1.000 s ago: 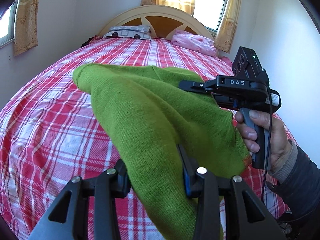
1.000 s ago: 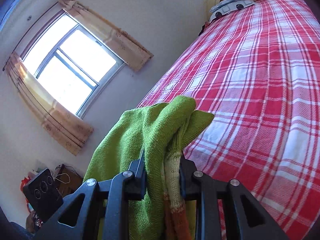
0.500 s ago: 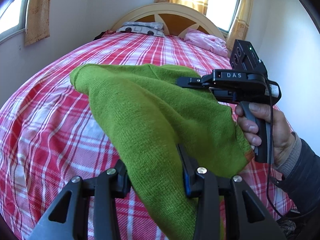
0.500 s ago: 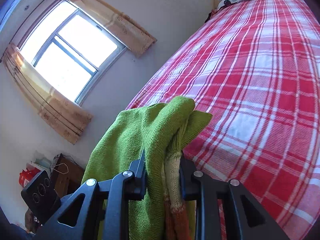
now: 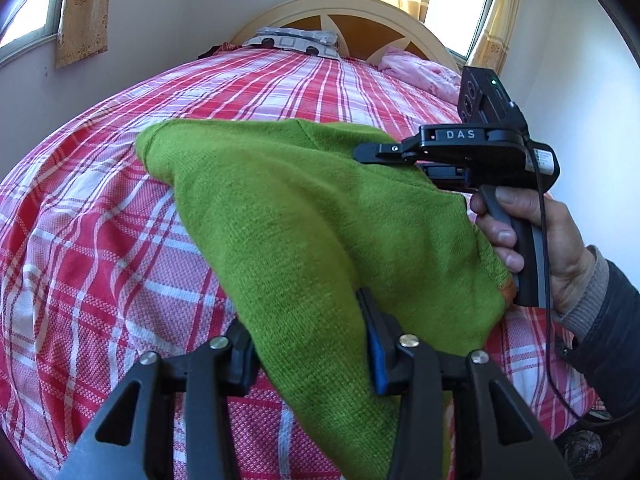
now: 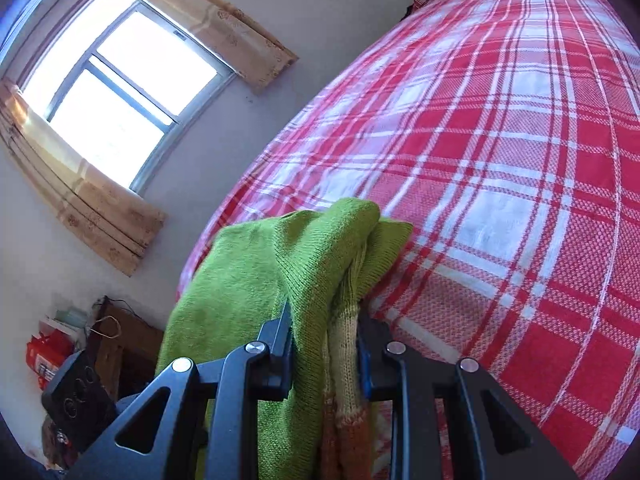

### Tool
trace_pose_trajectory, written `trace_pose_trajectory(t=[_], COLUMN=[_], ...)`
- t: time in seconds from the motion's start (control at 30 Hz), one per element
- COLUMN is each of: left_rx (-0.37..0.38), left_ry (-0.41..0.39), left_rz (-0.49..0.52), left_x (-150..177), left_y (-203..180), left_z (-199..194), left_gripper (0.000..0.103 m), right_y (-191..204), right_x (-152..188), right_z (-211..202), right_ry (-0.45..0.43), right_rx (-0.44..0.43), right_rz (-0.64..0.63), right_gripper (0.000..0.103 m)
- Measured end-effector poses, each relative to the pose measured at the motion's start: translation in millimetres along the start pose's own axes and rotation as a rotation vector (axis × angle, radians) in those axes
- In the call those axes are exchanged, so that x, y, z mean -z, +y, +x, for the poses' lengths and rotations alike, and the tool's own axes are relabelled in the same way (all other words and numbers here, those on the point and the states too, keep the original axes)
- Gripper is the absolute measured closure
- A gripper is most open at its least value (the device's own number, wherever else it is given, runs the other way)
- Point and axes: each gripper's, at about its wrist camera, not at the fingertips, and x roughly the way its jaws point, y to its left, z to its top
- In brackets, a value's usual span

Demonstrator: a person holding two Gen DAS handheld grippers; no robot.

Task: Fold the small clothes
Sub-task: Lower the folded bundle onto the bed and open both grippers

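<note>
A green knitted sweater (image 5: 300,220) with orange and cream trim hangs stretched between both grippers above the red plaid bed (image 5: 100,240). Its far corner droops toward the bedcover. My left gripper (image 5: 308,340) has the bunched cloth filling the gap between its fingers, and its jaws are opening. At the right, a person's hand (image 5: 532,248) holds my right gripper (image 5: 360,151), whose tips bite the sweater's other edge. In the right wrist view my right gripper (image 6: 324,332) is shut on a fold of the sweater (image 6: 260,280), with the trim hanging between the fingers.
A cream headboard (image 5: 340,12) with a grey patterned pillow (image 5: 296,40) and pink bedding (image 5: 420,72) stands at the far end. The bedcover (image 6: 500,160) stretches ahead. A curtained window (image 6: 120,80) and a wooden cabinet (image 6: 120,340) stand beside the bed.
Both grippers have sunk closer to the bed and moved forward with the sweater. The left gripper's fingers stand slightly wider apart than before.
</note>
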Motion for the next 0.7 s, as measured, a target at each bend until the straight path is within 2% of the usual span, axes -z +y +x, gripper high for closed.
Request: trace_pose_trajectory(t=[0.1, 0.17, 0.2, 0.23, 0.33, 0.4, 0.5, 0.57, 0.7], left_rx=[-0.03, -0.065, -0.087, -0.093, -0.101, -0.138, -0.167, -0.168, -0.158], left_ry=[-0.008, -0.001, 0.004, 0.003, -0.002, -0.043, -0.106, -0.155, -0.249], left_rz=[0.013, 0.035, 0.045, 0.046, 0.058, 0.087, 0.094, 0.08, 0.068], left_x=[3, 7, 9, 10, 11, 11, 6, 1, -7], left_y=[-3, -7, -8, -9, -12, -18, -22, -22, -26], left_z=[-2, -2, -2, -4, -14, -30, -53, -67, -95], left_gripper=[0.045, 0.03, 0.028, 0.028, 0.028, 0.028, 0.019, 0.003, 0.002], right_y=[2, 4, 5, 6, 9, 13, 31, 50, 99], right_x=[3, 4, 4, 4, 4, 6, 14, 27, 63], right_z=[5, 6, 5, 2, -15, -37, -67, -90, -129], right_ry=[0.006, 0.007, 0.004, -0.008, -0.062, -0.1, -0.146, -0.185, -0.263], right_rx=[0.054, 0.086, 0.103, 0.134, 0.175, 0.194, 0.242, 0.298, 0.351], right_rz=[-0.029, -0.046, -0.05, -0.053, -0.041, -0.016, -0.034, -0.076, -0.206], right_gripper=[0.078, 0.076, 0.075, 0.071, 0.068, 0.068, 0.063, 0.054, 0.05])
